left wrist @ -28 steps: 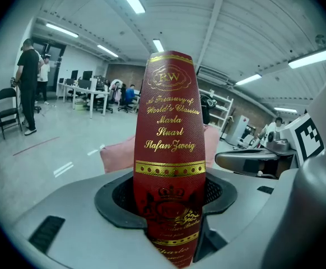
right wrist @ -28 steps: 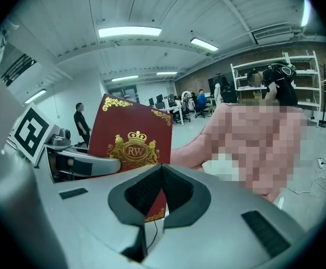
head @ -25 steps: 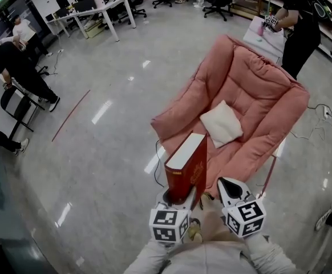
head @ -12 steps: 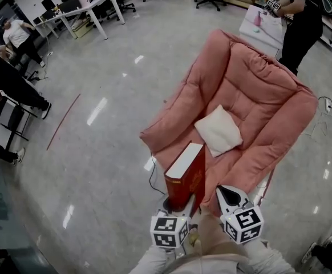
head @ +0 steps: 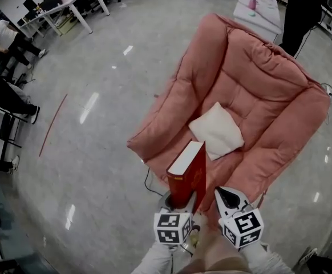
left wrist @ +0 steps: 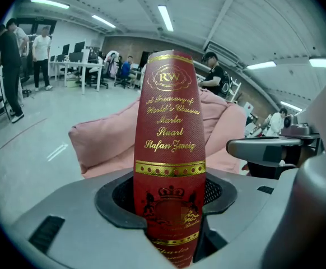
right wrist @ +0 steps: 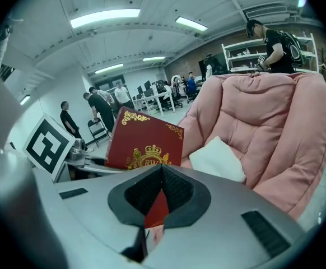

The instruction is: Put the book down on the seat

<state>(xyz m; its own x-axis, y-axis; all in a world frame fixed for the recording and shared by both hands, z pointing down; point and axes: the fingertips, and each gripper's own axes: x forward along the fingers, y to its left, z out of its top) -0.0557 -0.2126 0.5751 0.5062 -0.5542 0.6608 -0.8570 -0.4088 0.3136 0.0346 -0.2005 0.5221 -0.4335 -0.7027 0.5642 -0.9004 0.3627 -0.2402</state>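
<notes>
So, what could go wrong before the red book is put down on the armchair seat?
1. The left hand-held gripper grips the red book only at its lower end, standing upright; it may pivot or slip.
2. The white cushion lies on the seat of the pink armchair; a book landing on it could lean and slide off.

On the seat [head: 241, 165], a white cushion [head: 216, 131] fills the middle; surrounding padding lies bare.

Book [head: 187, 173] in left hand-held gripper [head: 179, 200] now lower, closer to pink chair [head: 257, 79]; right hand-held gripper [head: 227, 197] came fwd too.
</notes>
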